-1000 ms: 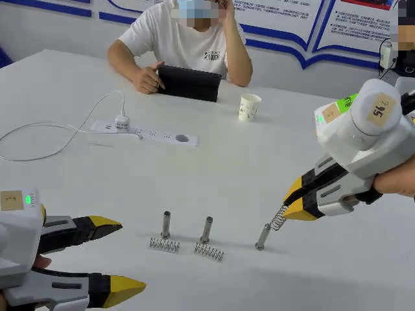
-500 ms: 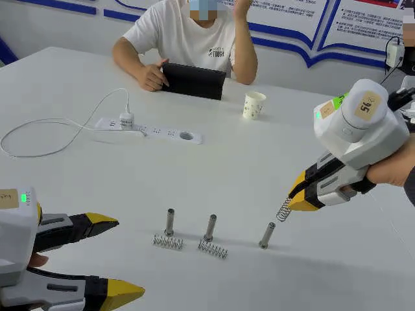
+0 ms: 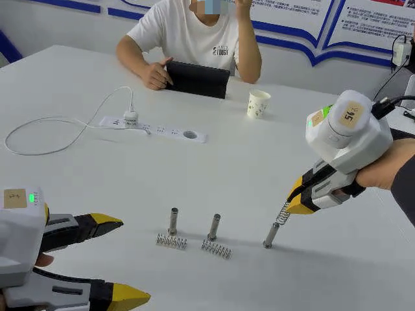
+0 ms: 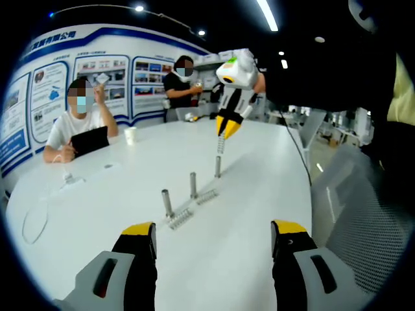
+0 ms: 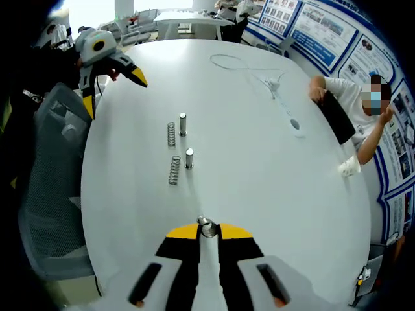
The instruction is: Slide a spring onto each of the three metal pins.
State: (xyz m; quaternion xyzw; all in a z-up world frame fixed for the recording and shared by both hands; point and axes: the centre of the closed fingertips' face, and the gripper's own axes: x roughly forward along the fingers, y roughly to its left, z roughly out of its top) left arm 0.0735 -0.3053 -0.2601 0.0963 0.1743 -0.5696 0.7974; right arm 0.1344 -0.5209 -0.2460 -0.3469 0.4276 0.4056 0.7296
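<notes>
**Spring poised over the right-hand pin!**
At the table's [image 3: 227, 175] near edge the left gripper [image 3: 133, 262] hangs wide open and empty. Two loose springs [image 3: 171, 241] lie just in front of their bare pins [image 3: 173, 221]. Toward the right edge, the right gripper [image 3: 293, 206] pinches a spring [image 3: 283, 215] just above the third pin [image 3: 270, 235]. Line the coil up with the pin, lower straight, then release. That gripper's tag [image 3: 352, 114] reads 56 or 95. The wall posters [image 3: 369, 23] are too small to read.
</notes>
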